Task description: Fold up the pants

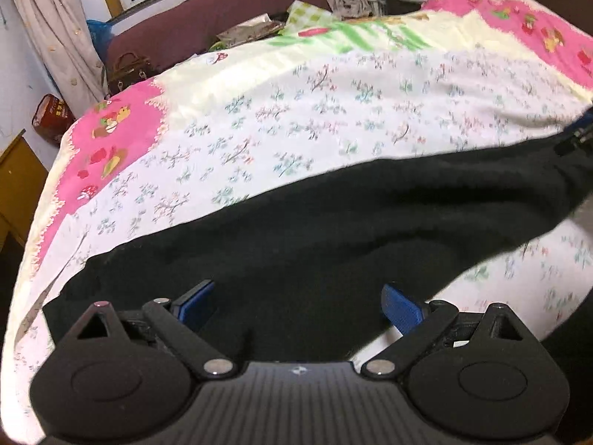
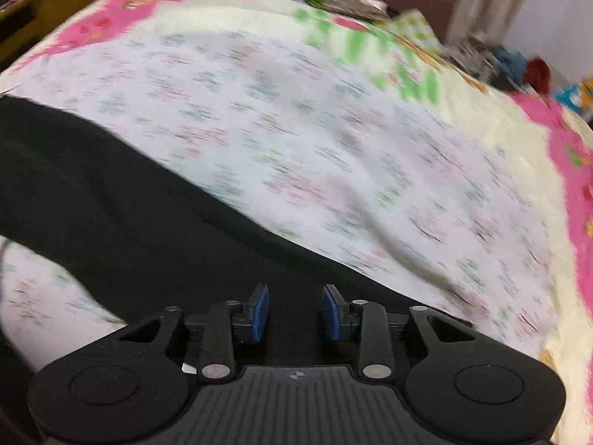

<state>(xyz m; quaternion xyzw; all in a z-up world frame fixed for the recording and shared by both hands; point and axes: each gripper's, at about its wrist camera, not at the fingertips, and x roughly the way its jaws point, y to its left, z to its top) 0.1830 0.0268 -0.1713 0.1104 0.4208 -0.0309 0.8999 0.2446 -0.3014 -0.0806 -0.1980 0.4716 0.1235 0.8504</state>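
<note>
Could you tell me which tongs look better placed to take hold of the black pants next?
Probably the right tongs: their fingers stand narrowly apart right over the black pants. The left tongs are spread wide over the fabric, so would need to close further.

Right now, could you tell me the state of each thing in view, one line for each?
left gripper: open, fingers wide apart over the black cloth.
right gripper: open, narrower gap, nothing visibly clamped.
pants: black, spread across the bed, rumpled.
floral sheet: spread flat under the pants.
</note>
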